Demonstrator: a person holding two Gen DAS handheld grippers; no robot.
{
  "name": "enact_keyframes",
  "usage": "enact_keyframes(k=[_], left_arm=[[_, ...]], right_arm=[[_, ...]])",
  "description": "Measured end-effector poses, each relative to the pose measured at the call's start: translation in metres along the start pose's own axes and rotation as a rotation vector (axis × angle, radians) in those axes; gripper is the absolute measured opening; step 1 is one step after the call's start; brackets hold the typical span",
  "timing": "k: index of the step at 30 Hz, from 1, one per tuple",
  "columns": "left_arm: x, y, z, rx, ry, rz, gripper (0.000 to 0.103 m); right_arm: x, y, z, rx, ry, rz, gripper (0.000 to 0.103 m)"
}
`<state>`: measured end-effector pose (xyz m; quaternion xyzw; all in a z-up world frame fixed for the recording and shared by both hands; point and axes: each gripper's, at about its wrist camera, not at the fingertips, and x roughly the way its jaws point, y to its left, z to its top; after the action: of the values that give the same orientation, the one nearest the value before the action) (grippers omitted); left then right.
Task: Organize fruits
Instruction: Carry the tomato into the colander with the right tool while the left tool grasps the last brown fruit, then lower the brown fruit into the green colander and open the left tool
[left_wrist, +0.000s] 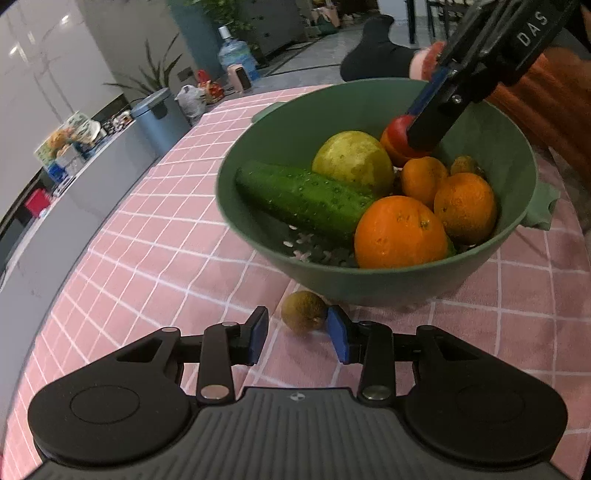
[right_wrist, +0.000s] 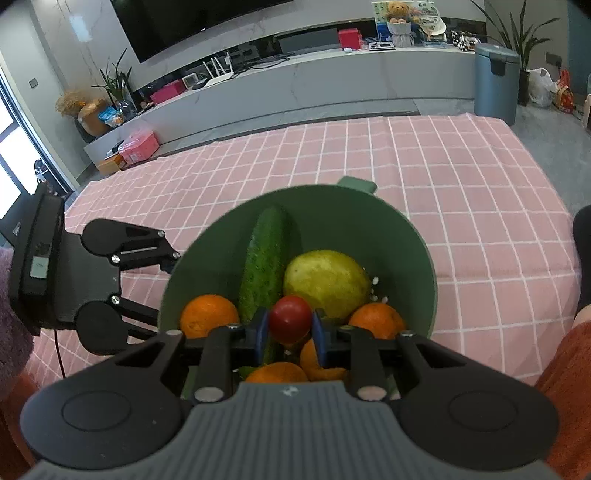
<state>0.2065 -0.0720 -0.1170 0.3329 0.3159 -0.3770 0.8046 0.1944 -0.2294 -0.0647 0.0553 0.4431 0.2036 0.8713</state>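
A green colander bowl (left_wrist: 258, 206) stands on the pink checked cloth. It holds a cucumber (left_wrist: 303, 195), a yellow-green round fruit (left_wrist: 352, 158) and several oranges (left_wrist: 400, 232). My right gripper (right_wrist: 290, 328) hangs over the bowl's near side, shut on a small red tomato (right_wrist: 290, 317). The left wrist view shows that tomato (left_wrist: 393, 142) low inside the bowl's far side. A small brown-green fruit (left_wrist: 303, 312) lies on the cloth against the bowl's base. My left gripper (left_wrist: 298, 330) is open around it: the right pad is close to it and the left pad stands off.
The checked tablecloth (right_wrist: 424, 166) spreads wide beyond the bowl (right_wrist: 369, 229). A low grey counter (right_wrist: 332, 85) with clutter and a blue-grey bin (right_wrist: 495, 81) stand past the table. A person's orange sleeve (right_wrist: 565, 387) is at the right.
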Motion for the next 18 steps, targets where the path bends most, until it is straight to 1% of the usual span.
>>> enact_keyframes(k=[1, 4, 7, 10, 12, 15, 18], left_arm=[[0.002, -0.001, 0.001, 0.013, 0.007, -0.001, 0.037], [0.004, -0.004, 0.003, 0.035, 0.014, -0.006, 0.031], [0.004, -0.006, 0.004, 0.033, 0.023, 0.0, 0.031], [0.001, -0.004, 0.004, -0.006, 0.05, 0.015, 0.031], [-0.008, 0.002, 0.002, -0.071, 0.051, 0.009, 0.031], [-0.029, 0.019, 0.001, -0.208, 0.029, -0.037, 0.031], [-0.054, 0.035, 0.004, -0.321, 0.005, -0.051, 0.031]], right_arm=[[0.001, -0.001, -0.001, 0.0, -0.002, -0.003, 0.021], [0.0, -0.003, 0.0, 0.017, -0.012, 0.005, 0.021], [-0.002, -0.007, -0.002, 0.032, -0.024, 0.014, 0.022], [-0.002, -0.008, -0.003, 0.037, -0.036, 0.019, 0.021], [-0.004, -0.007, -0.004, 0.024, -0.042, 0.022, 0.021], [-0.006, -0.004, -0.005, -0.003, -0.046, 0.03, 0.021], [-0.006, 0.001, -0.006, -0.039, -0.045, 0.026, 0.021]])
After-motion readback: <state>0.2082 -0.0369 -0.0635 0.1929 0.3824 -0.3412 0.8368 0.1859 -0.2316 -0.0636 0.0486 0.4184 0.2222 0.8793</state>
